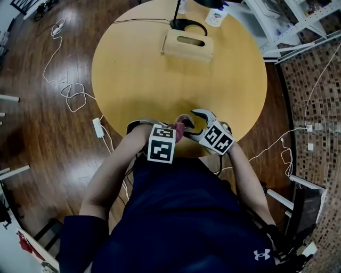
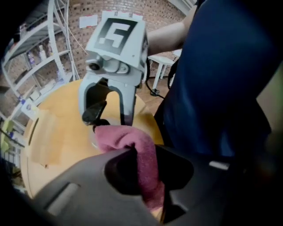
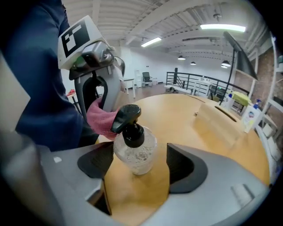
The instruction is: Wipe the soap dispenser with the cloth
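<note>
A clear soap dispenser (image 3: pixel 135 152) with a black pump stands on the round wooden table (image 1: pixel 138 74) near its front edge. My right gripper (image 3: pixel 137 165) is open around it, with a gap showing at the right pad and the left pad close beside the bottle. My left gripper (image 2: pixel 148 165) is shut on a pink cloth (image 2: pixel 132 141). The cloth (image 3: pixel 101 119) bulges against the pump head from the left. In the head view both grippers meet at the table's near edge, the right gripper (image 1: pixel 194 120) beside the cloth (image 1: pixel 178 130). The bottle is mostly hidden there.
A wooden tissue box (image 1: pixel 187 45) sits at the far side of the table, with a black lamp base (image 1: pixel 186 24) and a white bottle (image 1: pixel 217 15) behind it. White cables (image 1: pixel 69 93) trail over the floor on the left. Metal shelving (image 1: pixel 298 21) stands at the back right.
</note>
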Demonstrator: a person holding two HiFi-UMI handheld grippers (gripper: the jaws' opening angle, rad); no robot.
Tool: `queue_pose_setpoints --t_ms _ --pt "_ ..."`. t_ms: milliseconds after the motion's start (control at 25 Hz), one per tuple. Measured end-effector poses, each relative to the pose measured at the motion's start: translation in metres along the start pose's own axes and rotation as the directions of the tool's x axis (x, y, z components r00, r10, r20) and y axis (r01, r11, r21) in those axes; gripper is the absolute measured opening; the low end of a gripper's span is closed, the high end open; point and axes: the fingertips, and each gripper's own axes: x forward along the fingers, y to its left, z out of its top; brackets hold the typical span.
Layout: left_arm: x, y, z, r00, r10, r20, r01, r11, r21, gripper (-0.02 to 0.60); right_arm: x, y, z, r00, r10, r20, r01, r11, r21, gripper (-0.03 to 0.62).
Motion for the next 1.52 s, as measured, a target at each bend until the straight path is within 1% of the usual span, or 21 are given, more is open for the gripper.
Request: queue_pose_setpoints --t_ms 80,160,240,280,360,440,600,680,760,800,880,920,960,1040,1080,1120,1200,1280,1360,1440,1520 --pt "-0.01 0.016 -0.007 0.995 0.097 0.026 -0.095 0.993 -0.075 0.064 -0.006 0.0 -0.002 0.995 -0.099 0.033 0.093 0.985 0.146 0.38" --pt "-0.026 0.047 -0.017 0.97 0.243 0.02 -0.238 0.961 -0.139 0.064 -0.01 0.004 -0.004 0.984 -0.17 0.057 0.138 0.92 0.366 0.38" --pt "-0.035 0.077 -0.024 0.933 0.359 -0.008 -0.356 0.924 -0.138 0.064 -0.011 0.007 0.0 0.972 -0.226 0.065 0.166 0.854 0.493 0.376" --pt "-0.035 0.087 -0.023 0.922 0.387 -0.016 -0.387 0.915 -0.116 0.064 -0.009 0.007 0.002 0.967 -0.248 0.057 0.187 0.846 0.5 0.362" --pt "-0.029 0.094 -0.014 0.922 0.388 -0.007 -0.387 0.919 -0.07 0.064 -0.002 0.007 0.004 0.964 -0.267 0.011 0.236 0.868 0.437 0.348" --pt "-0.019 0.087 -0.005 0.939 0.343 -0.003 -0.343 0.939 -0.029 0.064 0.003 0.006 0.002 0.969 -0.247 -0.024 0.24 0.907 0.347 0.314" --pt "-0.011 0.053 -0.003 0.973 0.225 -0.046 -0.224 0.974 0.03 0.064 0.004 0.004 0.001 0.995 -0.097 0.015 0.092 0.975 0.204 0.313" --pt "-0.009 0.028 -0.003 0.989 0.137 -0.055 -0.135 0.99 0.039 0.064 0.004 0.005 0.001 1.0 -0.013 0.026 0.01 0.992 0.126 0.314" --pt "-0.007 0.012 -0.001 0.996 0.086 -0.035 -0.085 0.996 0.028 0.064 0.004 0.006 0.001 0.999 0.044 0.012 -0.045 0.997 0.059 0.314" --pt "-0.009 0.013 -0.002 0.995 0.096 -0.019 -0.096 0.995 0.008 0.064 0.003 0.004 0.001 0.999 0.045 0.0 -0.045 0.998 0.035 0.318" --pt "-0.019 0.033 -0.005 0.982 0.191 0.006 -0.19 0.98 -0.056 0.064 -0.003 -0.001 0.003 1.0 -0.018 -0.006 0.018 0.999 0.046 0.371" --pt "-0.027 0.049 -0.009 0.965 0.261 0.005 -0.26 0.962 -0.084 0.064 -0.007 -0.003 0.005 0.997 -0.07 0.013 0.068 0.991 0.112 0.374" --pt "-0.034 0.066 -0.012 0.944 0.329 -0.006 -0.328 0.94 -0.095 0.064 -0.01 -0.005 0.007 0.991 -0.127 0.04 0.115 0.969 0.22 0.374" --pt "-0.04 0.092 -0.014 0.91 0.413 -0.036 -0.415 0.908 -0.054 0.064 -0.013 -0.004 0.006 0.973 -0.22 0.071 0.165 0.876 0.453 0.371" --pt "-0.037 0.098 -0.012 0.907 0.419 -0.044 -0.42 0.907 -0.017 0.064 -0.011 -0.001 0.004 0.967 -0.246 0.069 0.175 0.834 0.523 0.359" --pt "-0.032 0.099 -0.009 0.914 0.404 -0.044 -0.404 0.915 0.013 0.064 -0.009 0.002 0.004 0.964 -0.262 0.054 0.191 0.816 0.545 0.354" --pt "-0.02 0.093 -0.002 0.936 0.35 -0.026 -0.349 0.936 0.036 0.064 -0.003 0.003 0.003 0.962 -0.271 0.005 0.235 0.843 0.484 0.353" --pt "-0.014 0.082 0.002 0.949 0.315 -0.012 -0.315 0.949 0.029 0.064 -0.001 0.001 0.001 0.969 -0.246 -0.01 0.229 0.887 0.402 0.307" --pt "-0.013 0.069 0.002 0.959 0.283 -0.009 -0.283 0.959 0.021 0.064 -0.001 0.0 0.001 0.983 -0.184 0.016 0.168 0.927 0.334 0.307" --pt "-0.011 0.044 0.004 0.98 0.2 0.009 -0.201 0.98 0.017 0.064 -0.001 -0.001 0.002 0.994 -0.103 0.046 0.088 0.964 0.252 0.305" --pt "-0.007 0.016 0.006 0.994 0.107 0.031 -0.107 0.994 0.016 0.064 0.001 -0.001 0.003 0.998 -0.012 0.055 0.003 0.986 0.166 0.305"
